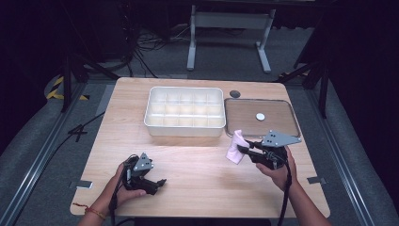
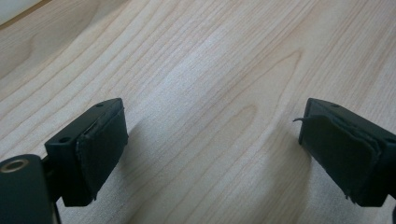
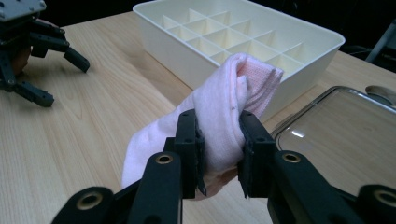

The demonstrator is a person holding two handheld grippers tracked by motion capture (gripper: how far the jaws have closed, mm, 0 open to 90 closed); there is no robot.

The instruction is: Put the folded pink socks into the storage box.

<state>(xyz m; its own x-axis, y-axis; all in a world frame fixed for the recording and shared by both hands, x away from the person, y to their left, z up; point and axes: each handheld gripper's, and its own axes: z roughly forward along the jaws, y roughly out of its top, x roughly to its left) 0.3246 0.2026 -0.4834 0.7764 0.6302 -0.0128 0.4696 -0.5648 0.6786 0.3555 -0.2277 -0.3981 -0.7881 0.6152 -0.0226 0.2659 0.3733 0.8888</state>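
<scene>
Above the wooden table (image 1: 197, 160), the right claw (image 3: 218, 135) clenches a pink cloth (image 3: 224, 107) between its pads.

Pale matt wood-grain bench (image 1: 197, 165), soft pink woven cloth (image 3: 224, 107), smooth white plastic divided box (image 1: 184, 112), glossy metal-rimmed tray (image 1: 261, 117), matt black fingers (image 3: 189, 140) with worn rubbery pads

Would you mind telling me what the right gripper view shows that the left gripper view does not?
Right gripper view: the right gripper shut on a pink sock, the white divided tray behind it, the clear lid beside that, and the left gripper farther off.

Left gripper view: the left gripper's own fingers standing wide apart, with nothing between them.

Both: the light wooden table.
</scene>
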